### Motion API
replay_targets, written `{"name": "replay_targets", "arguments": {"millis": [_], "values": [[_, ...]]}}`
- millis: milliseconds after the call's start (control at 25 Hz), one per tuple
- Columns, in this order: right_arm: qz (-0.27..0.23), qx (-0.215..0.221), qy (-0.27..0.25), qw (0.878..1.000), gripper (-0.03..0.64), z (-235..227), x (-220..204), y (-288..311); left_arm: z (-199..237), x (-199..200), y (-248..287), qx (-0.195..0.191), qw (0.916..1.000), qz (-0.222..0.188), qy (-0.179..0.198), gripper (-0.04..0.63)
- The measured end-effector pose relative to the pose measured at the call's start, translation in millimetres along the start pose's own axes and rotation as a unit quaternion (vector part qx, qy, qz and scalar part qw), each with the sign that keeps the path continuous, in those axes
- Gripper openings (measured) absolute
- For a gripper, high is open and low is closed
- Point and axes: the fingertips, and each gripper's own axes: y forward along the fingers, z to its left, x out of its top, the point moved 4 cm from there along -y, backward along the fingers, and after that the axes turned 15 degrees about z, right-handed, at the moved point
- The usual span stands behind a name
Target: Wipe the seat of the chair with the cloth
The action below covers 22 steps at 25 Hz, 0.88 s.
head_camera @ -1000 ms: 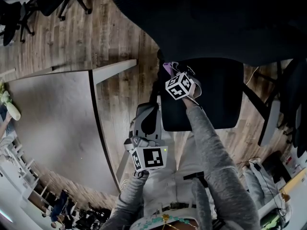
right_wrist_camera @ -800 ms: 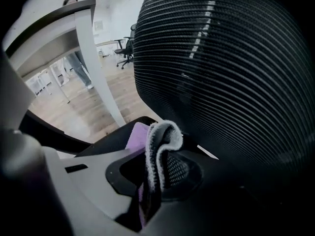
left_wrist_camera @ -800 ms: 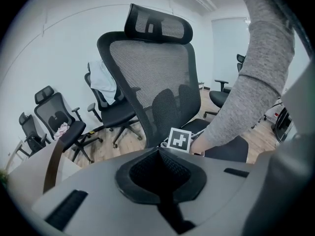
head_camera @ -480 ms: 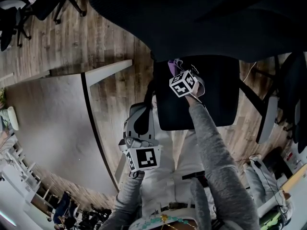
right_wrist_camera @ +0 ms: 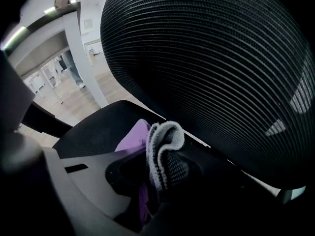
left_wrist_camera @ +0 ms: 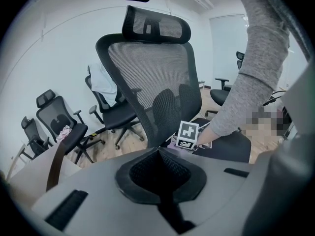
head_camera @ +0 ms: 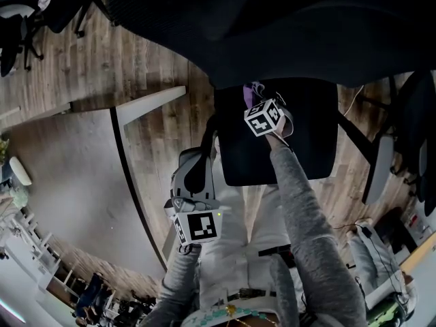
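Observation:
The black chair seat [head_camera: 310, 142] lies below me, its mesh backrest [head_camera: 286, 33] filling the top of the head view. My right gripper [head_camera: 253, 95] is at the seat's back left corner, shut on a purple and white cloth [right_wrist_camera: 160, 149] that presses onto the seat [right_wrist_camera: 93, 132] just under the backrest [right_wrist_camera: 211, 58]. The cloth [head_camera: 248, 90] shows purple past the marker cube. My left gripper [head_camera: 197, 176] hangs left of the seat's front edge over the floor, jaws together with nothing in them [left_wrist_camera: 160, 154]; it looks at the backrest [left_wrist_camera: 157, 97].
A grey table [head_camera: 75, 182] with a dark edge stands to the left. Other office chairs [left_wrist_camera: 59, 127] stand beyond on the wooden floor [head_camera: 157, 67]. A chair armrest [head_camera: 378, 172] sticks out on the right. Bags and cables lie at bottom right [head_camera: 381, 251].
My right gripper has slid the cloth a little farther toward the backrest and to the right. The left gripper drifted slightly left and down.

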Motion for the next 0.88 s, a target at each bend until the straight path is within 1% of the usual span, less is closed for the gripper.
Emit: {"name": "replay_targets", "arguments": {"millis": [120, 200, 440, 600, 880], "values": [[0.005, -0.003, 0.003, 1.0, 0.051, -7.3, -3.1, 1.9, 1.5, 1.8, 0.5, 0.005, 0.9999, -0.001, 0.01, -0.002], [0.008, -0.004, 0.009, 1.0, 0.051, -13.2, -7.6, 3.2, 1.0, 1.0, 1.3, 0.006, 1.0, -0.002, 0.007, -0.002], [0.01, -0.008, 0.019, 1.0, 0.051, -30.0, -21.5, 3.2, 1.1, 3.6, 1.2, 0.011, 0.9999, -0.003, 0.013, -0.002], [0.01, -0.01, 0.021, 1.0, 0.051, -39.1, -27.9, 3.1, 1.5, 9.9, -0.3, 0.015, 0.9993, -0.008, 0.032, -0.002], [0.017, -0.015, 0.028, 0.999, 0.051, -57.0, -39.3, 2.4, 2.8, 12.2, 0.0, 0.02, 0.999, -0.012, 0.038, -0.002]]}}
